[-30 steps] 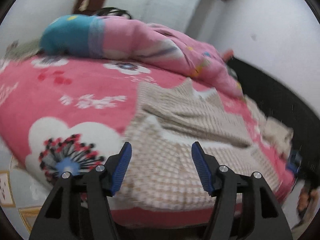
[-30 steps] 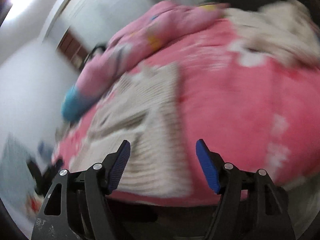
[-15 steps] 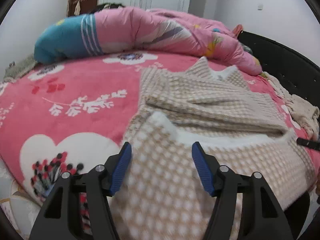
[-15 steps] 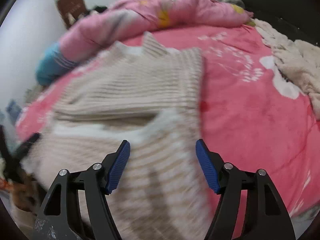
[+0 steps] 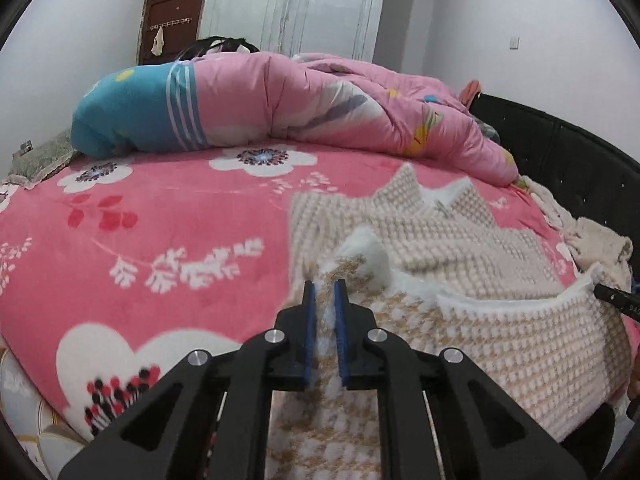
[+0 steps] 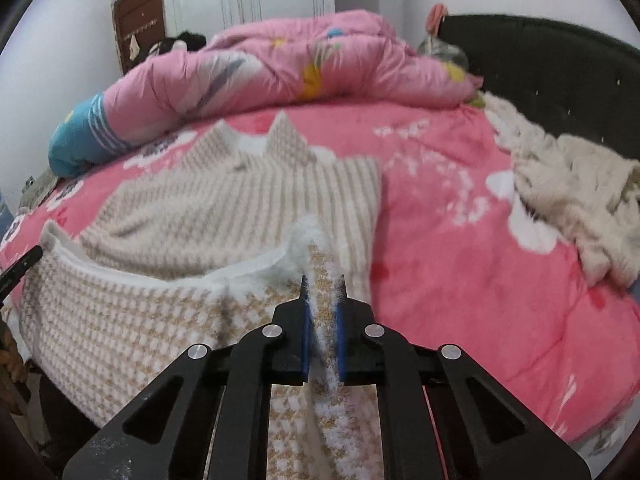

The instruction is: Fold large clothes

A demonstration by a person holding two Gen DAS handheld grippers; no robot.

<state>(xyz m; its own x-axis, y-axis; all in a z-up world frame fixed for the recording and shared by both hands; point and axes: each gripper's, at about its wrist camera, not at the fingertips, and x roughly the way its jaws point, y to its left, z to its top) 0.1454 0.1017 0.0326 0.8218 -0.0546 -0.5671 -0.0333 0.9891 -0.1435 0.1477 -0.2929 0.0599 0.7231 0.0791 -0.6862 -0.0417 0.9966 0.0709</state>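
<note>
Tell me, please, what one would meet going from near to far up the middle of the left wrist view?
left gripper shut on the sweater → pink bedspread → rolled pink quilt → white doors.

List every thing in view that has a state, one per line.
left gripper: shut on the garment's near hem corner
right gripper: shut on the hem's other corner
beige checked garment: spread on the bed, sleeves folded in, near hem lifted
pink quilt: bunched along the far side
cream fuzzy garment: crumpled by the headboard
brown door: closed
</note>
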